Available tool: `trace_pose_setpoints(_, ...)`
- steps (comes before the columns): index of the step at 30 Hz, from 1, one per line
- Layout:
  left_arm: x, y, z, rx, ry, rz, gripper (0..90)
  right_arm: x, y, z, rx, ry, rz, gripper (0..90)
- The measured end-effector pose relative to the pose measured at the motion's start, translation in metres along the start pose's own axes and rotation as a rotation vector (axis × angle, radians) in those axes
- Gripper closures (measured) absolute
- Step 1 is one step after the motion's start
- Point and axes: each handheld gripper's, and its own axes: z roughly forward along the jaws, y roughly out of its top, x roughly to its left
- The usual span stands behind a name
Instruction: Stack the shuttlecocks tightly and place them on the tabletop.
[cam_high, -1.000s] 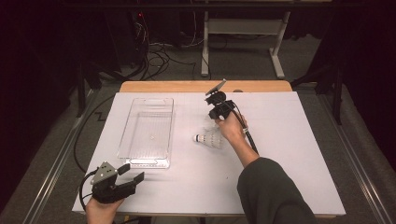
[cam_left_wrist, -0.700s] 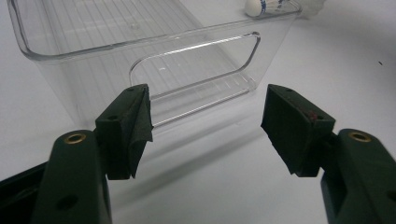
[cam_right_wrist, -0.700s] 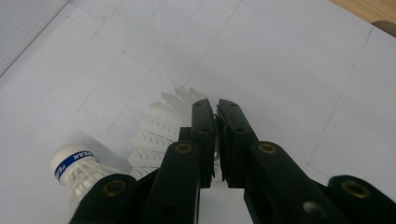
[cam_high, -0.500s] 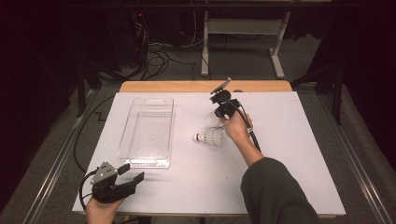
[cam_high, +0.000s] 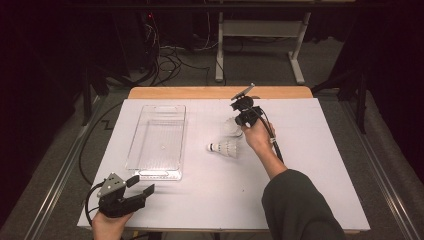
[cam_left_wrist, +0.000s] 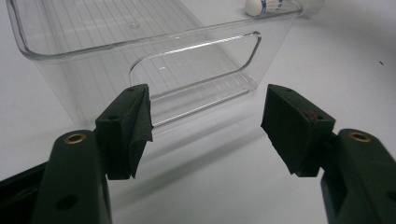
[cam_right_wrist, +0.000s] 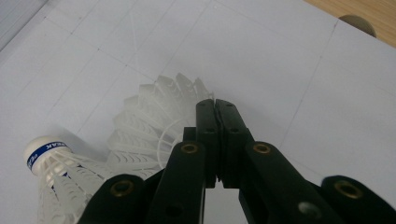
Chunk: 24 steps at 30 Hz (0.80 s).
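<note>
The white shuttlecock (cam_high: 232, 125) sits on the desk (cam_high: 310, 150) right of centre. The right gripper (cam_high: 245, 116) has its fingers pressed together, pinching the rim of the feather skirt (cam_right_wrist: 154, 116). At its 6 o'clock, just beside it, a second shuttlecock (cam_high: 226, 148) lies on its side, blue-banded cork toward 9 o'clock. At 9 o'clock stands a clear tray (cam_high: 132, 145), well apart. At 7 o'clock, by the desk's near edge, the left gripper (cam_high: 141, 185) rests with its fingers spread on nothing, facing the tray's near end wall.
</note>
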Motion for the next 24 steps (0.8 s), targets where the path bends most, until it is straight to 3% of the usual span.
trace_pose_setpoints(24,-0.001,0.000,0.000,0.000,0.003,0.000,33.7,-0.016,-0.025,-0.018,-0.030,0.026,0.026,90.0)
